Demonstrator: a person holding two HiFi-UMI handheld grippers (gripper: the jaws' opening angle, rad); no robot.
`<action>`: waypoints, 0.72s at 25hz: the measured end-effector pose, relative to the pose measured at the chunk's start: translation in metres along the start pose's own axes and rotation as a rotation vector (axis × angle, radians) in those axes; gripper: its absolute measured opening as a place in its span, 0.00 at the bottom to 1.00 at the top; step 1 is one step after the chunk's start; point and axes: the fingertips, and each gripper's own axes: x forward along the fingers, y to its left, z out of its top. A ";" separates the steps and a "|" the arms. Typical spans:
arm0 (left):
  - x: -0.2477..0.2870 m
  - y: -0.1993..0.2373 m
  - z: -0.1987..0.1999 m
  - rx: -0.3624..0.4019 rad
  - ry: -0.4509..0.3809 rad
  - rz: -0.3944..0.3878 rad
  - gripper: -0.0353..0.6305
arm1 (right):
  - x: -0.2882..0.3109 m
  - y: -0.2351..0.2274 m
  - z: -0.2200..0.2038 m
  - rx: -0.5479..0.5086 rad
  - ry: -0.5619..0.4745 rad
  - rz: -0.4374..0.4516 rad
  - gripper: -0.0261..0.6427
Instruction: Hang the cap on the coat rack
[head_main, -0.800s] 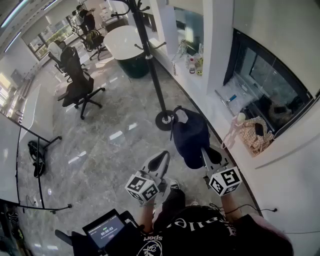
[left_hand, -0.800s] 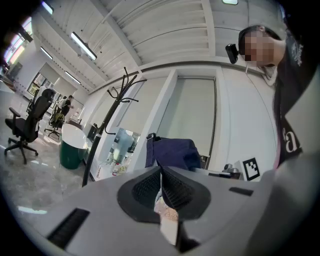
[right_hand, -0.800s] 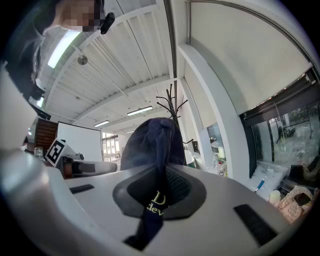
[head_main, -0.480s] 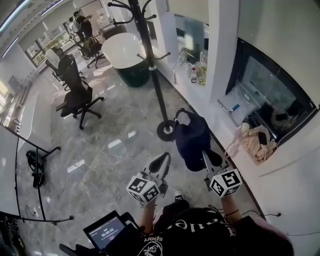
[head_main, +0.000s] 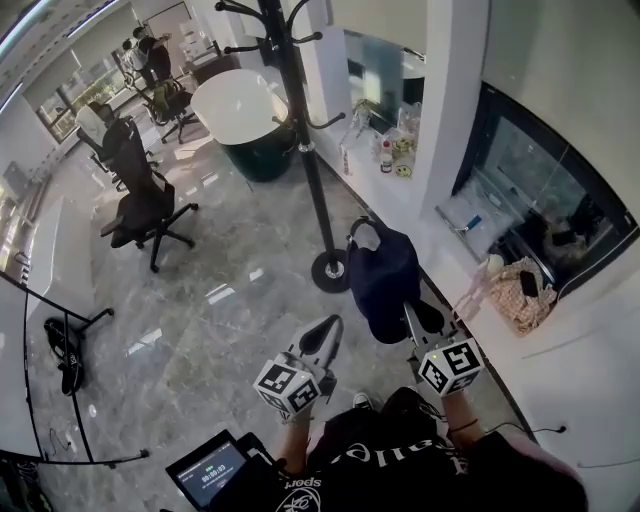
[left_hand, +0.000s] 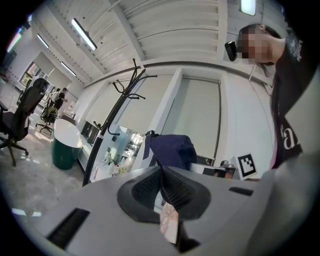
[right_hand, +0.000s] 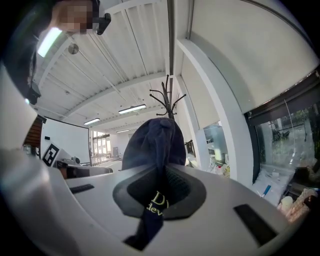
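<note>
A navy cap (head_main: 383, 275) hangs from my right gripper (head_main: 409, 310), which is shut on its lower edge; in the right gripper view the cap (right_hand: 155, 142) rises from between the jaws. The black coat rack (head_main: 303, 130) stands ahead and left of the cap, its round base (head_main: 331, 271) on the floor close to it and its hooks (right_hand: 167, 100) above and beyond the cap. My left gripper (head_main: 328, 326) is level beside the right one, shut and holding nothing. The left gripper view shows the cap (left_hand: 170, 150) to its right and the rack (left_hand: 112, 125) to its left.
A white ledge (head_main: 400, 190) with bottles and a window runs along the right. A round white table (head_main: 240, 95) on a green base stands behind the rack. Black office chairs (head_main: 140, 205) are at the left, and a bag (head_main: 515, 285) lies on the ledge at the right.
The rack's base now sits nearer the cap and lower in the head view, and more of its hooks show. Both grippers keep their hold and spacing.
</note>
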 end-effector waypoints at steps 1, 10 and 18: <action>0.001 0.006 0.000 -0.005 0.001 0.004 0.06 | 0.006 -0.001 -0.001 0.001 0.006 0.000 0.08; 0.040 0.054 0.010 -0.025 -0.005 0.056 0.06 | 0.072 -0.039 -0.001 0.023 0.020 0.035 0.08; 0.115 0.097 0.040 0.007 -0.033 0.129 0.06 | 0.155 -0.107 0.022 0.032 0.000 0.103 0.08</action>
